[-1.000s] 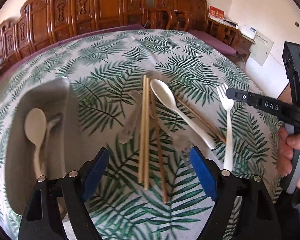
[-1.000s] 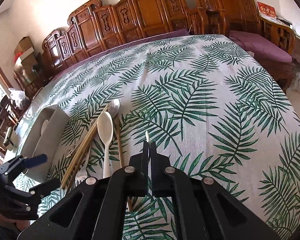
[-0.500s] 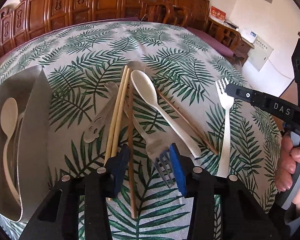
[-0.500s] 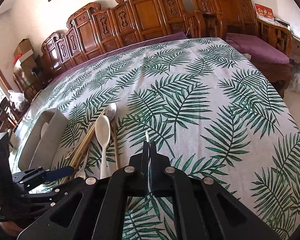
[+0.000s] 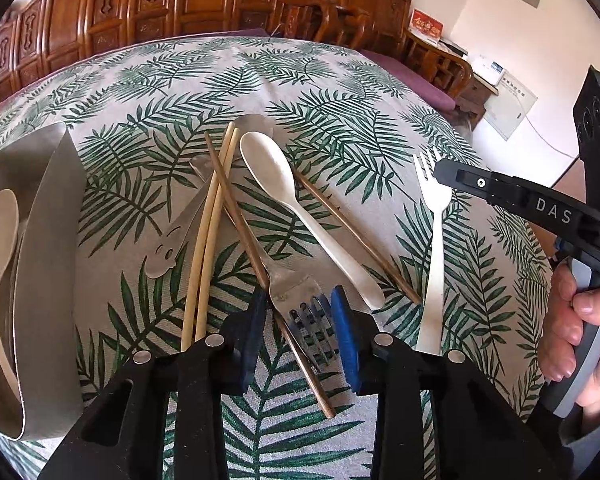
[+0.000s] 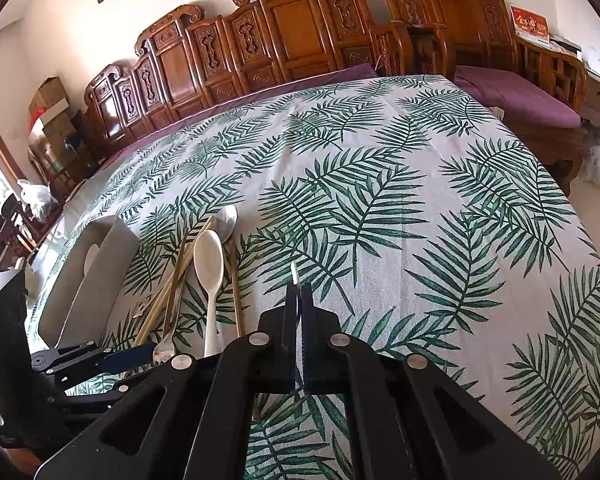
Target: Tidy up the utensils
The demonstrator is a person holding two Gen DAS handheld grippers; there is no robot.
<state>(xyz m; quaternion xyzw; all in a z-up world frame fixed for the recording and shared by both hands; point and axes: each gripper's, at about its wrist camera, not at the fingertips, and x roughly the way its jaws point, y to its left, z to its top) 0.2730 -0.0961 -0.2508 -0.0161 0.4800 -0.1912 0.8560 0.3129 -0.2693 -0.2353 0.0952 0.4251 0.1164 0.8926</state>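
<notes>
My left gripper (image 5: 300, 330) straddles the tines of a metal fork (image 5: 295, 292) on the leaf-print cloth, its blue pads close on both sides; contact is unclear. Beside the fork lie two pale chopsticks (image 5: 207, 240), two brown chopsticks (image 5: 243, 220), a cream spoon (image 5: 295, 204) and a metal spoon handle (image 5: 171, 240). My right gripper (image 6: 298, 320) is shut on a cream plastic fork (image 5: 434, 240), whose tip (image 6: 294, 273) pokes out between its fingers. It also shows in the left wrist view (image 5: 500, 192).
A grey utensil tray (image 5: 43, 280) at the left holds a cream spoon (image 5: 1, 232). It also shows in the right wrist view (image 6: 99, 272). Carved wooden chairs (image 6: 300, 32) line the table's far side. The left gripper (image 6: 111, 360) appears in the right wrist view.
My left gripper has come down onto the pile and its jaws have narrowed from wide open to closely straddling the metal fork's tines. The right gripper has held still with the cream fork.
</notes>
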